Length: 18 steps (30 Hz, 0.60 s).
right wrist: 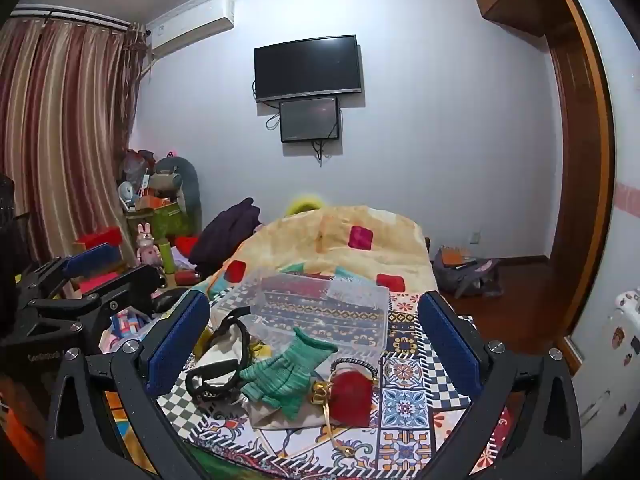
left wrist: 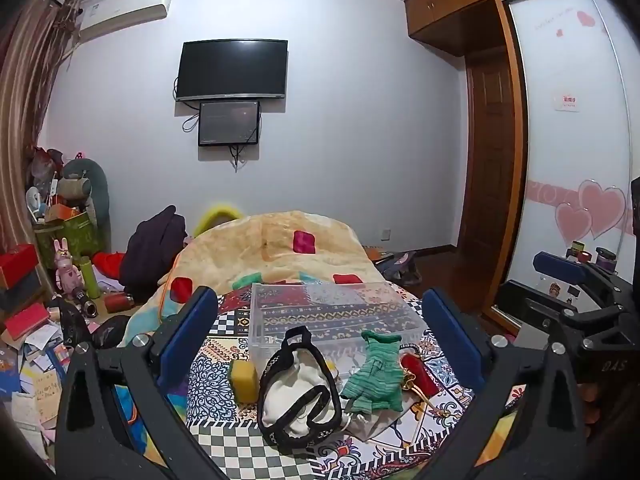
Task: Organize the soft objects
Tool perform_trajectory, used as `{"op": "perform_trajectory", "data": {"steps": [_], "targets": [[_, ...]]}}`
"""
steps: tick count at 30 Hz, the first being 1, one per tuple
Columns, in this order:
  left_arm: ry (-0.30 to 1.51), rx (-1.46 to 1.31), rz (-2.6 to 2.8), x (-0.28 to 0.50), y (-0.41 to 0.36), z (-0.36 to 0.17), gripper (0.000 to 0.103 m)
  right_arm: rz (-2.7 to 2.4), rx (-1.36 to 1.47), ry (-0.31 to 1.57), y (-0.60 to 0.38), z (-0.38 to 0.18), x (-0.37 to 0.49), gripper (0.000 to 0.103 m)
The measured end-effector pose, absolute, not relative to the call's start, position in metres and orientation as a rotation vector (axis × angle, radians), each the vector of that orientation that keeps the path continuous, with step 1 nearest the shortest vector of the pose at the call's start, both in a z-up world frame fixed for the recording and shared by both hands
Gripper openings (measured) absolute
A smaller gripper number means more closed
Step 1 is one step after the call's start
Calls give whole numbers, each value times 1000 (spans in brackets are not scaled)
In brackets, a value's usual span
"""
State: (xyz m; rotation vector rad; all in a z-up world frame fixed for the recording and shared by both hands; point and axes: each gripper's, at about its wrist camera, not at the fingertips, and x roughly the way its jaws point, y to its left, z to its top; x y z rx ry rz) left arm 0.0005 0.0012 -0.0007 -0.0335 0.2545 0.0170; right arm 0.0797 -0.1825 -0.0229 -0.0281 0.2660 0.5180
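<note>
A clear plastic box (left wrist: 332, 316) (right wrist: 320, 304) stands on the patterned cloth on the bed. In front of it lie a white pouch with black straps (left wrist: 298, 392) (right wrist: 218, 364), a green knit glove (left wrist: 374, 376) (right wrist: 286, 372), a yellow sponge (left wrist: 243, 378) and a red pouch with gold trim (left wrist: 418, 372) (right wrist: 352, 394). My left gripper (left wrist: 320, 344) is open and empty, held above the pouch and glove. My right gripper (right wrist: 312, 344) is open and empty, held above the glove and red pouch. Each gripper also shows at the edge of the other's view.
A beige quilt (left wrist: 272, 248) with red patches is heaped behind the box. A cluttered side table (left wrist: 60, 272) with boxes, a bottle and toys stands left of the bed. A wardrobe (left wrist: 560, 140) is on the right, a TV (left wrist: 232, 70) on the far wall.
</note>
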Motion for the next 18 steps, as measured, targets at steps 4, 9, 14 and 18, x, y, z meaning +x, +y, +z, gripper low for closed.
{"op": "perform_trajectory", "data": {"steps": [4,9,14,18], "targets": [[255,-34,11,0,1,-1,103,519,-27,264,-183,-22,79,103],[256,-31,9,-1,1,0,103,522,-27,264,-183,-18,78,103],[256,-31,9,-1,0,0,103,523,-25,261,-183,-17,78,103],[255,-31,9,-1,0,0,103,522,-23,259,-184,-17,77,103]]}}
